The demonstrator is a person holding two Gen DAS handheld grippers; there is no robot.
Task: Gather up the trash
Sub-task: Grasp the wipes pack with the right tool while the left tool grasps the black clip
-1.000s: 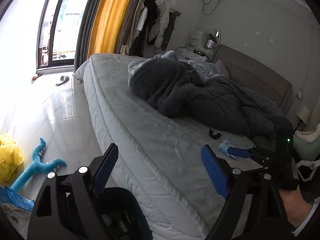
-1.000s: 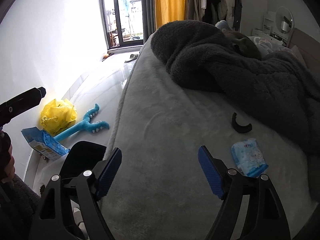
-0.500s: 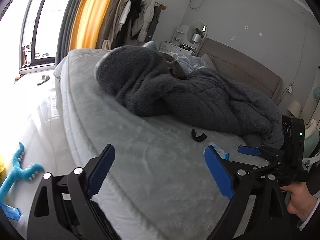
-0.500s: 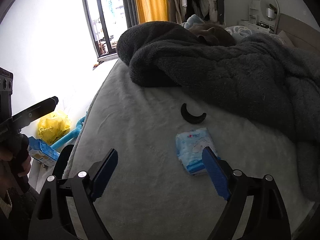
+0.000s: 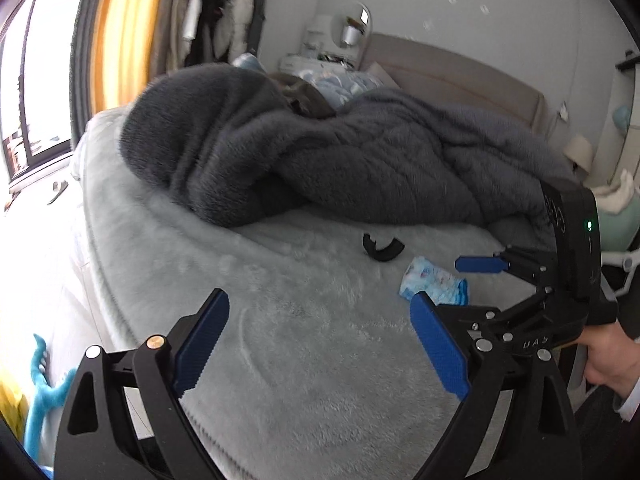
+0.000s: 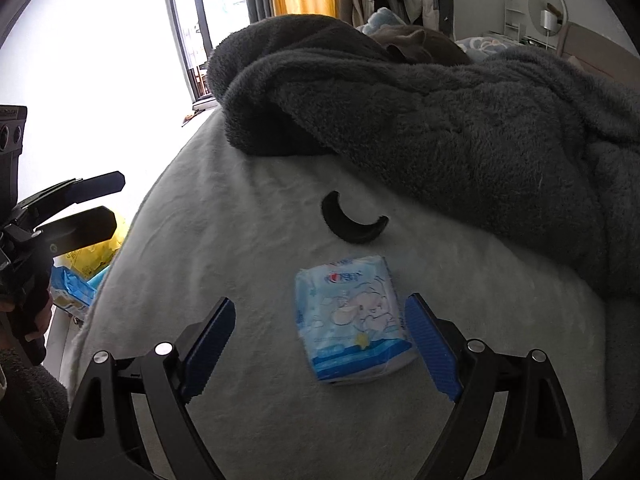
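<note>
We hold the right gripper (image 6: 320, 344) wide apart over the tissue pack (image 6: 352, 320), which lies flat on the bed (image 6: 240, 240) just beside the right pad. That offset risks nudging the soft pack aside or pinching fleece. The left gripper (image 5: 320, 344) gapes empty. We see no bin; a yellow bag (image 6: 94, 250) lies on the floor, contents hidden.

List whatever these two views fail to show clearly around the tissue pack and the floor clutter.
- Tissue pack, left wrist view: its near edge hides behind the left tool's blue pad.
- Pack label, right wrist view: print too small to read.
- Yellow bag, right wrist view: mostly hidden by the left tool and the bed edge.
- Blue toy, left wrist view: blurred, cut off by the frame edge.
</note>
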